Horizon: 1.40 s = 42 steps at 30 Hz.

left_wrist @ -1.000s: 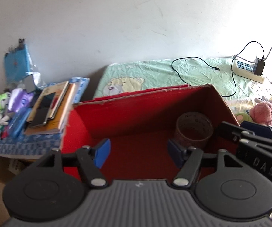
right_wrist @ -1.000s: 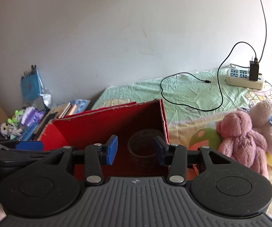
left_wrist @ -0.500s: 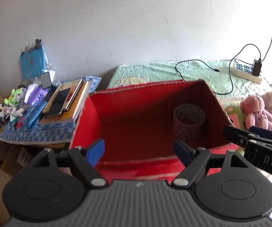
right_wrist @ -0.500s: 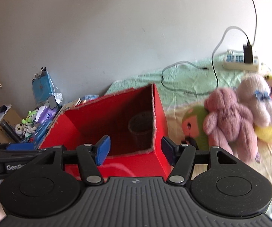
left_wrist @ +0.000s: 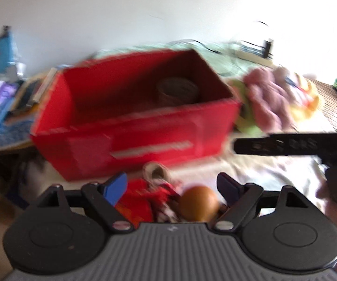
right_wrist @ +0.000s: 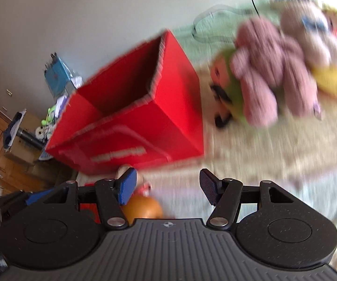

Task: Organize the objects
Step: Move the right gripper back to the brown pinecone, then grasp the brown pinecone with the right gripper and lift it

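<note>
Both tongs stand spread with nothing pinched: the left gripper [left_wrist: 171, 186] has just been opening, its blue pads wide with no object pressed between them, and the right gripper [right_wrist: 166, 187] opened earlier in the last second and now holds that width, also empty. A second ago both hung over the red box [left_wrist: 135, 117], looking down at the roll of tape [left_wrist: 177, 91] inside it; now the box lies ahead of and above the pads in both views, so the hands have pulled back and tipped down toward the loose things in front of it. Left to right before the left pads lie a red cloth bundle [left_wrist: 136, 202], a small pale item [left_wrist: 155, 172] too blurred to name, and an orange ball [left_wrist: 197, 202] close to the right-hand pad. Off to the right, beside the box, sits a pink plush toy [right_wrist: 262, 70] among other soft toys. Judging by this, the tape is stowed and the next pick is likely the ball or the bundle; heavy blur makes aim uncertain.
</note>
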Tool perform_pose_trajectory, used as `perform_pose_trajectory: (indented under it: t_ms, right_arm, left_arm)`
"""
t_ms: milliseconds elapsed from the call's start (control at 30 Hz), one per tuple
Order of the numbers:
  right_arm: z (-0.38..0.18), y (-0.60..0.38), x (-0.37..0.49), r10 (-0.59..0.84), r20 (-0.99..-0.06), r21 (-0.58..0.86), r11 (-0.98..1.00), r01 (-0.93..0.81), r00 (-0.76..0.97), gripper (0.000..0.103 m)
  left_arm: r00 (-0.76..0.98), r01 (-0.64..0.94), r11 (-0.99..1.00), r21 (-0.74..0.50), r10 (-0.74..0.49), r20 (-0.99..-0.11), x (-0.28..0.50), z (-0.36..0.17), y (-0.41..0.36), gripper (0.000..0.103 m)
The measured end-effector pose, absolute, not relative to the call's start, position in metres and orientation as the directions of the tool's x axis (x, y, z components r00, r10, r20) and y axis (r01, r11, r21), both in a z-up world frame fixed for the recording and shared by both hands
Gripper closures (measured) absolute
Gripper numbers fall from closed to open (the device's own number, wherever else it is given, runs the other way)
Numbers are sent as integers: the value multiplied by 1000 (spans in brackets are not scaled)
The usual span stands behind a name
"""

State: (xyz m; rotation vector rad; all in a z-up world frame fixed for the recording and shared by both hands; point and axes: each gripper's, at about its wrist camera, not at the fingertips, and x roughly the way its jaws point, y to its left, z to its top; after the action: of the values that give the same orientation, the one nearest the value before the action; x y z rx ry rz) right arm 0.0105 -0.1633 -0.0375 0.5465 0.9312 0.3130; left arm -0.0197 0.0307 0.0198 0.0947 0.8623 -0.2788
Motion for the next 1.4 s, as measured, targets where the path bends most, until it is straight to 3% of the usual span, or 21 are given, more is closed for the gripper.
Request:
perform_pose_trajectory:
  t_ms: [233,700,1000,1167,1267,1400]
  right_arm:
    - [-56,-172,4,577,-675,674,736,65,459,40]
    - [-68,-175,-1,591,-695,683,721,119,410,42]
    - [-74,-171,2,585,-708,671,732,118,395,52]
    - [-75,-173,2,586,-708,673,729,126,395,53]
    - [-75,-172,2,581,-709,671,730,129,399,53]
    - [-71,-173,-1,563,-717,657,742,131,411,53]
  left_arm:
    - [489,431,884,-179,-396,-777,-39,-3,7,19]
    - [356,451,854,-261,-440,-824,-22,-44,-19,32]
    - [293,445,842,-305,-459,-839,-11,-63,-22,53]
    - [287,440,839,-318,-468,-836,-8,-63,-20,54]
    - [276,438,837,-328,-472,-837,-5,-66,-19,47]
    - [269,454,832,-319,-470,-841,-3,-66,-24,53]
